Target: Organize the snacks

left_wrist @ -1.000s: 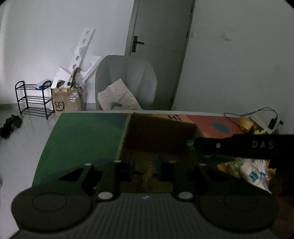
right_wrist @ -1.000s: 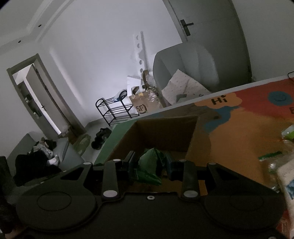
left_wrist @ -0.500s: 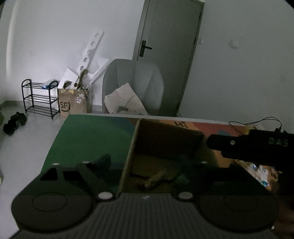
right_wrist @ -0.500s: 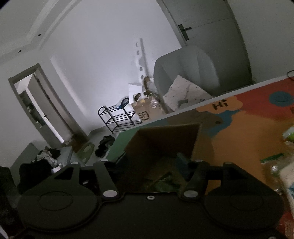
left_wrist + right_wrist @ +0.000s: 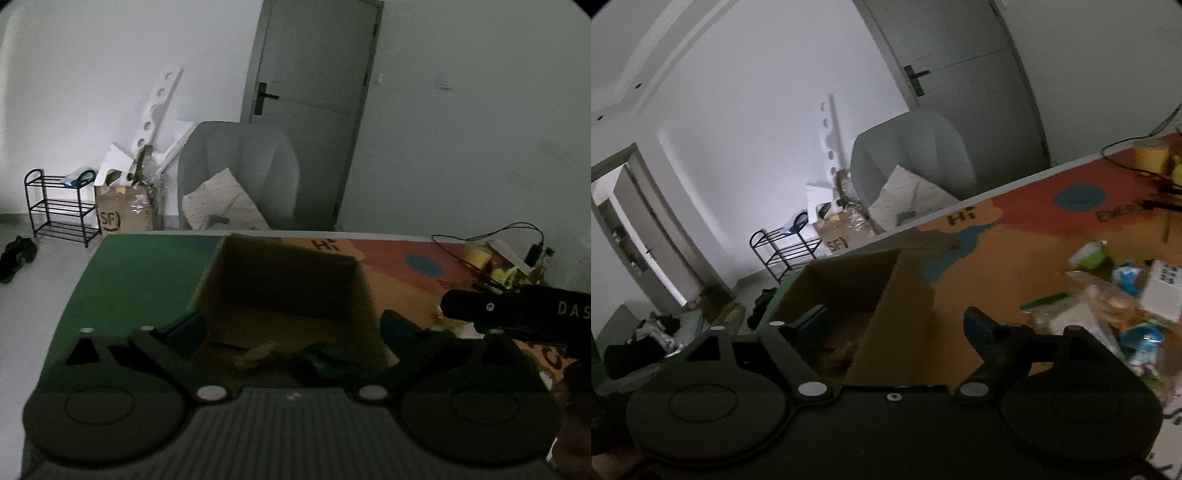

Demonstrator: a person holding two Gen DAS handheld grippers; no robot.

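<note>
Both claws have just been opening and hold nothing: left gripper (image 5: 291, 328) over the open brown cardboard box (image 5: 288, 295), green packet (image 5: 325, 360) inside. Loose snack pile (image 5: 1115, 310) sits right of the right gripper (image 5: 897, 325), probably nearer that hand, though it's blurry.

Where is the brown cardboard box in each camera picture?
Left wrist view: the cardboard box sits in the middle, just beyond the open left gripper.
Right wrist view: it sits left of centre, on the colourful mat.
Shared landmark: the grey armchair behind the table.
</note>
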